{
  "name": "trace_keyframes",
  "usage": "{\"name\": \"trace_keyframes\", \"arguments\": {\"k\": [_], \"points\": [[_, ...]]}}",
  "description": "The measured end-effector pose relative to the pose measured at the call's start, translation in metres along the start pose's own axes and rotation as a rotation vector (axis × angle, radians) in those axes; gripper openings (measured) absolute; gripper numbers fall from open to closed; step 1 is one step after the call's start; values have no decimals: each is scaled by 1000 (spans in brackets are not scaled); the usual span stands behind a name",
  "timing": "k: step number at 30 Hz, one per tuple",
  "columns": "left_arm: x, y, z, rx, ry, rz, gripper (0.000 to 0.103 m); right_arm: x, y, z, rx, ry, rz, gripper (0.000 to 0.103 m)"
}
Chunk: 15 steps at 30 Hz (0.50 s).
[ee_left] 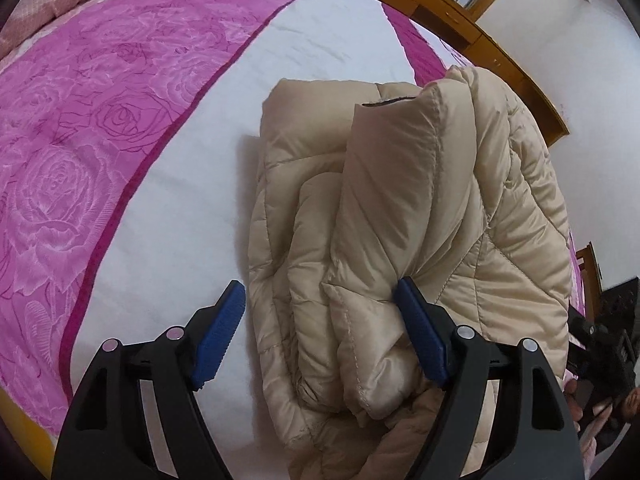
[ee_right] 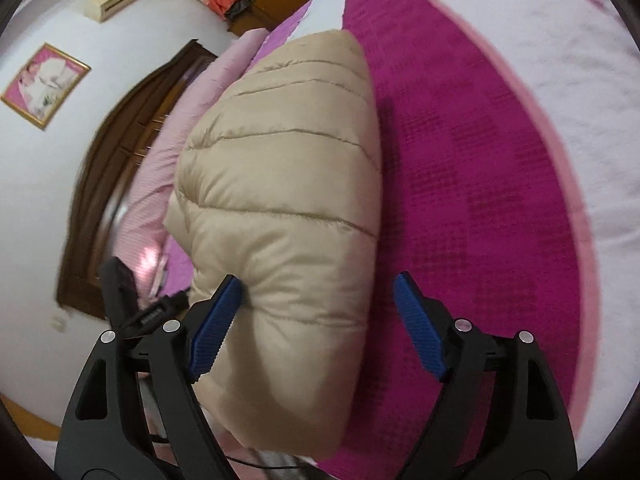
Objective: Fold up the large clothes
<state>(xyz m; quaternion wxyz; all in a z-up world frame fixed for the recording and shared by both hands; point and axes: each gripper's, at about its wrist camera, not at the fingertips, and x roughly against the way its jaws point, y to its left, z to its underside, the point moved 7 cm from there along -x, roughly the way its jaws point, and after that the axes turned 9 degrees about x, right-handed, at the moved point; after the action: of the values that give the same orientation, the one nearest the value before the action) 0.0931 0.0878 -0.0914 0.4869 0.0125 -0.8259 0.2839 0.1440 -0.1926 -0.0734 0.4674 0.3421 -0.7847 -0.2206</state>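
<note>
A beige quilted puffer jacket [ee_left: 400, 208] lies folded in a thick bundle on the bed's white sheet [ee_left: 168, 240]. My left gripper [ee_left: 320, 336] is open, its jaws straddling the bundle's near left edge; the right blue pad [ee_left: 422, 340] presses against the fabric, the left pad [ee_left: 218, 340] is over the sheet. In the right wrist view the jacket [ee_right: 288, 200] bulges up between the jaws. My right gripper [ee_right: 316, 328] is open, its left pad [ee_right: 214, 328] touching the jacket, its right pad [ee_right: 420, 328] clear over the magenta cover.
A pink rose-patterned bedspread [ee_left: 80, 140] lies left of the sheet. A wooden cabinet [ee_left: 460, 12] stands beyond the bed. The other gripper's black body [ee_left: 604, 344] shows at the right edge. A dark wooden headboard [ee_right: 120, 152], pink pillow [ee_right: 168, 160] and framed picture [ee_right: 44, 84] are left.
</note>
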Motion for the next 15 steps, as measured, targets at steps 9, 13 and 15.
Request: {"name": "trace_keyframes", "arguments": {"k": [9,13,15], "points": [[-13,-1,-10,22,61,122,60,-24,7,-2,-18,25,-104,84],[-13,-5,-10,29,66,208,50,-24,9,-5,-7,15,-126,75],[-13,-10,-12,24,60,245,47,-17,14,-8,16,-23,-118,59]]}}
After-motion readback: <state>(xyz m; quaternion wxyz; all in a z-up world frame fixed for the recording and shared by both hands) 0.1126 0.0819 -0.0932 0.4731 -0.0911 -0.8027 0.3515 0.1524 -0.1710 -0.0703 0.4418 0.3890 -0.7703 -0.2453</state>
